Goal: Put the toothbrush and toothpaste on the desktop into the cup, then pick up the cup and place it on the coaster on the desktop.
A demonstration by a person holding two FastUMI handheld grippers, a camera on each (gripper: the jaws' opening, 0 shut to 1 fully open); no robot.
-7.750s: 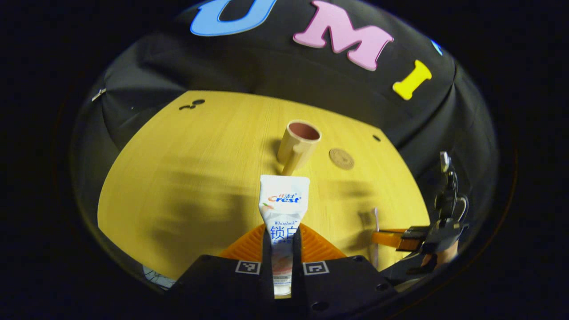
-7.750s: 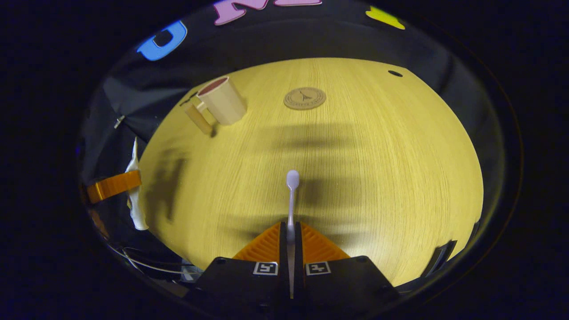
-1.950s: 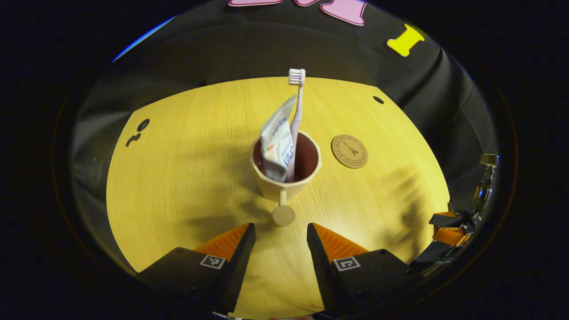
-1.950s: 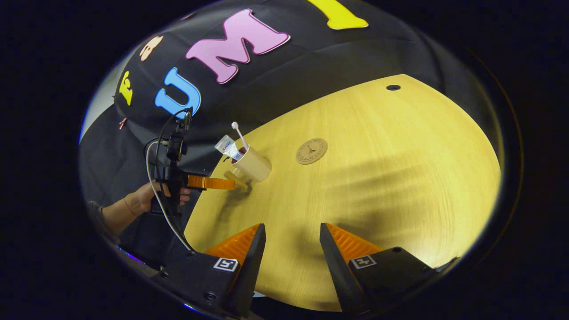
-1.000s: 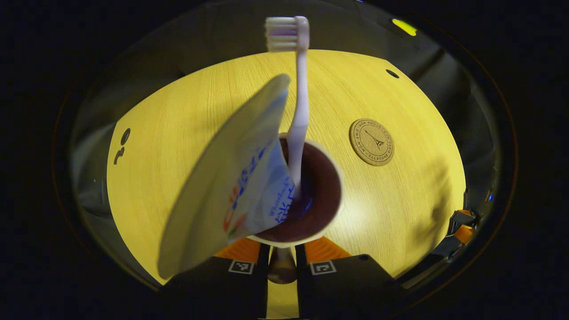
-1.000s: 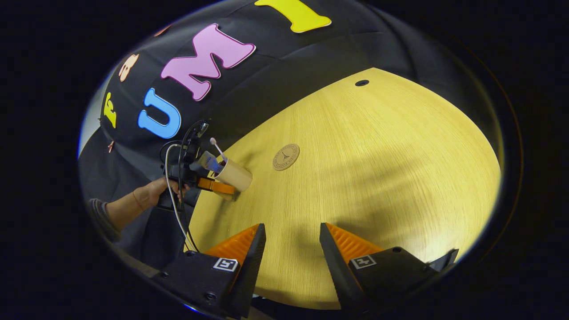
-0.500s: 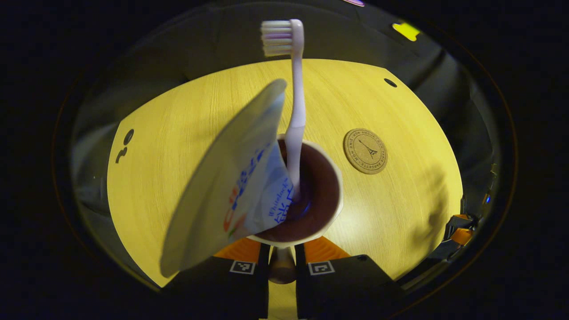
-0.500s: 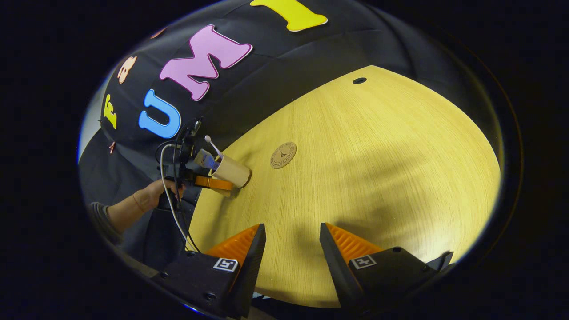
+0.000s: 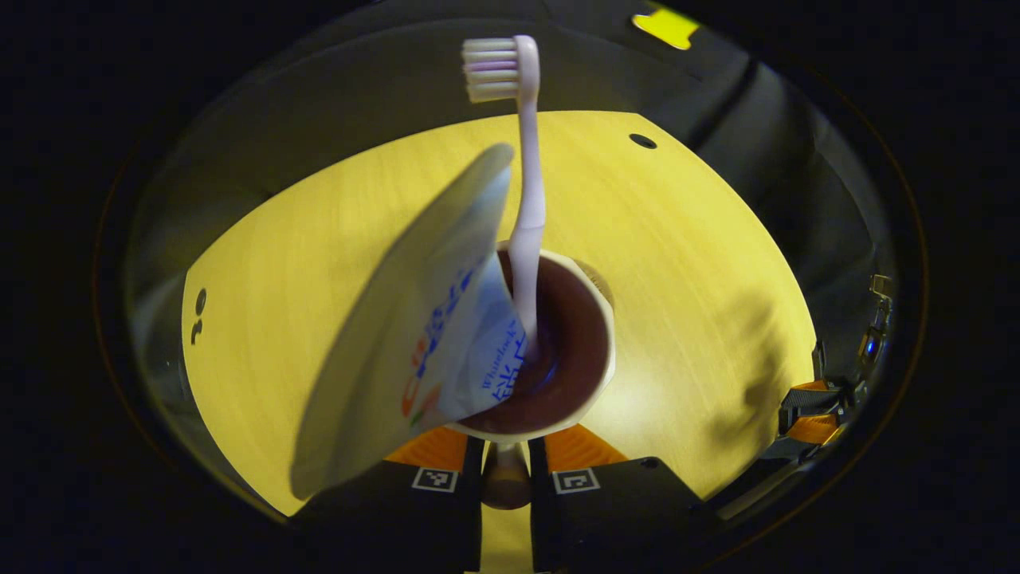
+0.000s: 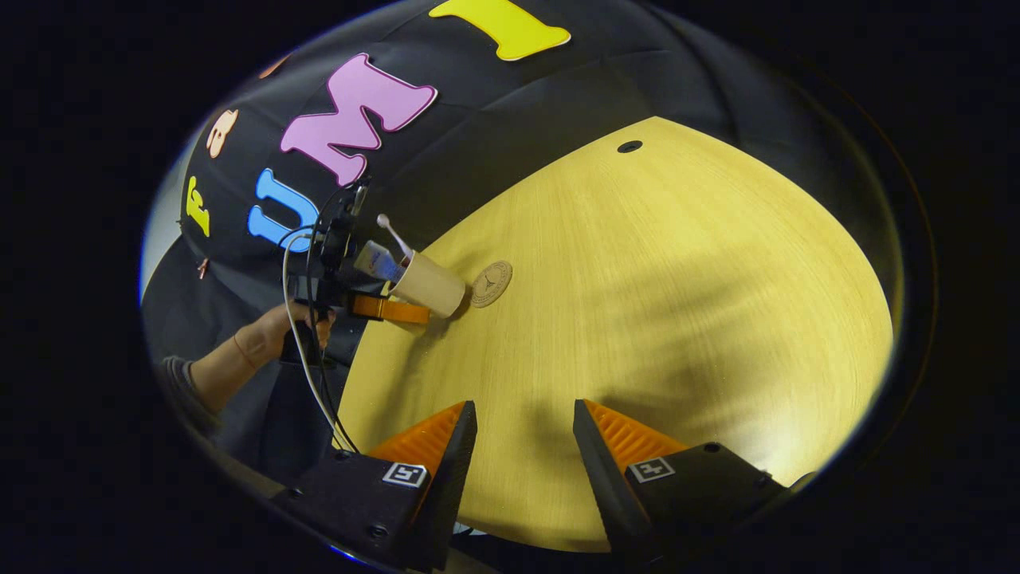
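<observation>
My left tool (image 9: pixel 505 462) has its fingers pinched tight on the cup's handle (image 9: pixel 505 478), carrying the cup (image 9: pixel 550 359) above the tabletop (image 9: pixel 685 263). The toothpaste (image 9: pixel 422 335) and toothbrush (image 9: pixel 526 183) stand inside it, leaning out over the rim. From the right gripper view I see the cup (image 10: pixel 430 285) tilted, just left of the coaster (image 10: pixel 490 284), with a hand (image 10: pixel 279 327) gripping that tool. My right tool (image 10: pixel 526 446) hangs spread wide and empty over the near tabletop.
</observation>
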